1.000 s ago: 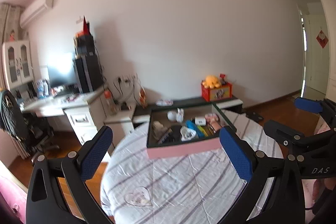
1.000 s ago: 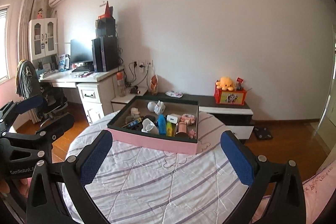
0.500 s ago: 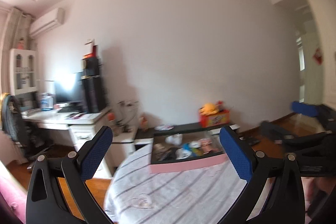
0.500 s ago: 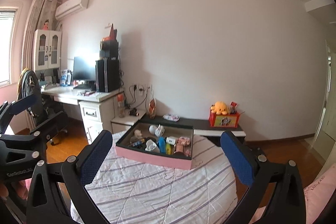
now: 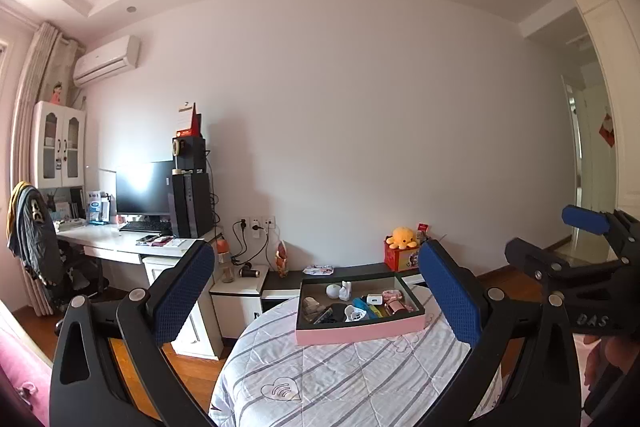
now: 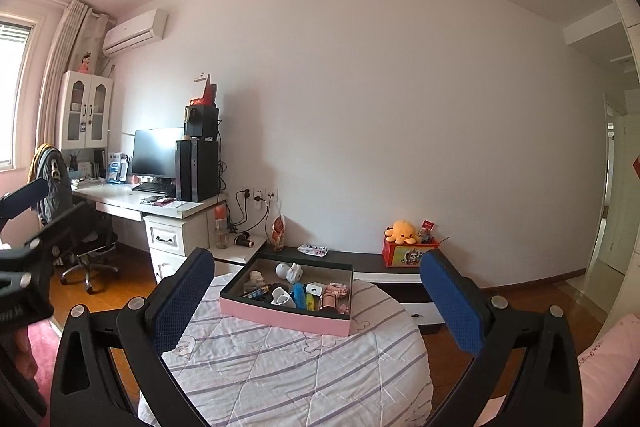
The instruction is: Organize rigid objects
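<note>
Round table [image 6: 288,367] under a white quilted cloth with grey stripes; wood floor; pale wall; desk [image 6: 160,205] with monitor and tower at left; low dark cabinet [image 6: 372,261] behind, carrying a red box with a yellow plush.

Pink-sided tray [image 6: 286,319] sits on the far part of the table, small rigid items [image 6: 304,293] crowded inside; long axis runs left-right, near edge angled slightly in the right wrist view.

Left gripper [image 5: 318,291] jaws wide apart, empty, held above the table short of the tray; right gripper [image 6: 316,291] likewise spread wide and empty.
</note>
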